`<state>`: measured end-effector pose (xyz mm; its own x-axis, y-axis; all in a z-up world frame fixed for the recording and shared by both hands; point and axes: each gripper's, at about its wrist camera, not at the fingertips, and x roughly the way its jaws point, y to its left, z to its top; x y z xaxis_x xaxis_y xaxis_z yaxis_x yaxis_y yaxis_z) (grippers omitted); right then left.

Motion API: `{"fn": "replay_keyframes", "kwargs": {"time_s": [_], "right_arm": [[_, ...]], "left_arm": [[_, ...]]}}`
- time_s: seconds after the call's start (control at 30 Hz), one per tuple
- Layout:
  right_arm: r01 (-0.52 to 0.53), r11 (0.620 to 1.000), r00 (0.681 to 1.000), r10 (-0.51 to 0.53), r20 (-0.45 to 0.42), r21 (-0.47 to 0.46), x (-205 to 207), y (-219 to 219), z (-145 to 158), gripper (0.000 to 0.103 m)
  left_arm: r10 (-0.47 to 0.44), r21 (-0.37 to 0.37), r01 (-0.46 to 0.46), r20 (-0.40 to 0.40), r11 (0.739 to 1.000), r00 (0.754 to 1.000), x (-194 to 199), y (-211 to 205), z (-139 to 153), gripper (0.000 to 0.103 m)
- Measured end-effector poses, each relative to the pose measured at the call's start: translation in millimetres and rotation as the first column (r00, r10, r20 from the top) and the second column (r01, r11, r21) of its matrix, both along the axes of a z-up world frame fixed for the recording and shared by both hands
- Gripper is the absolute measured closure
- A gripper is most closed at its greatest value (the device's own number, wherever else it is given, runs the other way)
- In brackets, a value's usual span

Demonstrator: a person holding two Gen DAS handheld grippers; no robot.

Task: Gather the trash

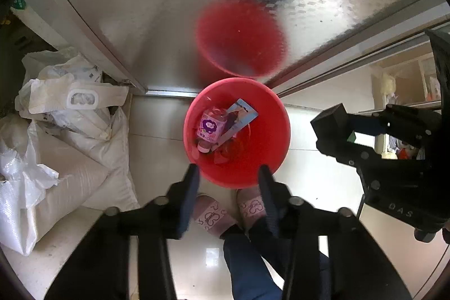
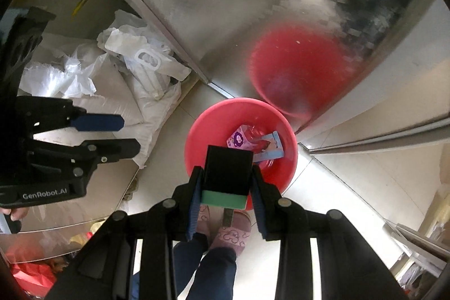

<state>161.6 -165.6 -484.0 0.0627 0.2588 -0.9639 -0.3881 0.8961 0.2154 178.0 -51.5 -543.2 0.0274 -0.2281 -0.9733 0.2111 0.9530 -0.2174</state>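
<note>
Pale shiny floor tiles run under everything, and a silvery patterned door stands just past the red bin [image 1: 236, 131], with the bin's blurry red reflection on it. You are standing right over the bin (your pink slippers [image 1: 209, 212] show just behind your fingers).

Your left gripper [image 1: 227, 173] hangs over the near rim of the bin with its jaws apart and nothing between them. Down below and a little ahead of it, inside the bin, lie a small bottle with a purple label [image 1: 211, 128] and a blue card [image 1: 239, 117].

Your right gripper [image 2: 226, 182] is clamped on a black box with a green end [image 2: 227, 173]. The box sits between the two pads and points down at the near side of the bin. From the left gripper, the right one is off to the right side, at about the same height.

So the step now looks like dropping trash in. The next move should be to hold the box over the middle of the bin and then let the jaws go wide so it falls in, not onto the rim.

Far to the left of both grippers, white sacks and bags [image 1: 70, 131] are piled on the floor by the door frame.
</note>
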Motion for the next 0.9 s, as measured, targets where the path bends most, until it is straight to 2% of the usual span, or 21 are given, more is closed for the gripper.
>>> {"fn": "replay_keyframes", "kwargs": {"time_s": [0.1, 0.13, 0.17, 0.2, 0.27, 0.43, 0.5, 0.57, 0.73, 0.9], "right_arm": [[-0.006, 1.0, 1.0, 0.006, 0.001, -0.007, -1.4, 1.4, 0.7, 0.07], [-0.01, 1.0, 1.0, 0.01, 0.009, -0.014, -1.8, 1.6, 2.1, 0.06], [-0.008, 1.0, 1.0, 0.008, 0.022, -0.024, -2.1, 1.4, 3.6, 0.055], [-0.002, 1.0, 1.0, 0.003, 0.031, -0.021, -2.2, 0.6, 5.3, 0.053], [0.0, 1.0, 1.0, 0.001, 0.028, -0.016, -2.0, -0.2, 7.7, 0.053], [-0.022, 0.999, 0.998, 0.024, 0.055, -0.034, -5.7, 3.1, 20.0, 0.037], [-0.017, 1.0, 0.999, 0.018, 0.05, -0.023, -7.5, 2.3, 26.9, 0.032], [-0.013, 1.0, 0.999, 0.014, 0.05, -0.025, -9.2, 3.0, 34.5, 0.029], [0.0, 0.999, 0.998, 0.002, 0.062, -0.039, -13.7, 5.0, 69.4, 0.019], [0.035, 0.998, 0.997, -0.032, 0.065, -0.045, -18.5, 3.3, 117.2, 0.019]], "left_arm": [[0.003, -0.007, -0.003, -0.009, 1.0, 1.0, 0.6, 1.9, -2.1, 0.059], [0.003, -0.008, -0.003, -0.012, 1.0, 1.0, 0.3, 2.1, -1.5, 0.059], [0.003, -0.008, -0.003, -0.012, 1.0, 1.0, -0.3, 2.4, -1.0, 0.057], [0.004, -0.01, -0.004, -0.011, 1.0, 1.0, -1.1, 2.8, 0.2, 0.047], [0.017, -0.026, -0.018, -0.015, 1.0, 1.0, -2.0, 5.9, 2.7, 0.039], [0.04, -0.018, -0.04, -0.018, 0.999, 0.999, -4.1, 9.6, 16.1, 0.039], [0.031, -0.009, -0.031, -0.009, 0.999, 0.999, -6.7, 7.6, 25.7, 0.024], [0.021, 0.0, -0.021, 0.014, 1.0, 1.0, -10.3, 6.1, 37.9, 0.023], [0.023, 0.001, -0.023, 0.011, 1.0, 1.0, -19.6, 5.7, 77.3, 0.023], [0.038, 0.004, -0.038, 0.036, 0.999, 0.999, -36.1, 10.2, 137.2, 0.023]]}}
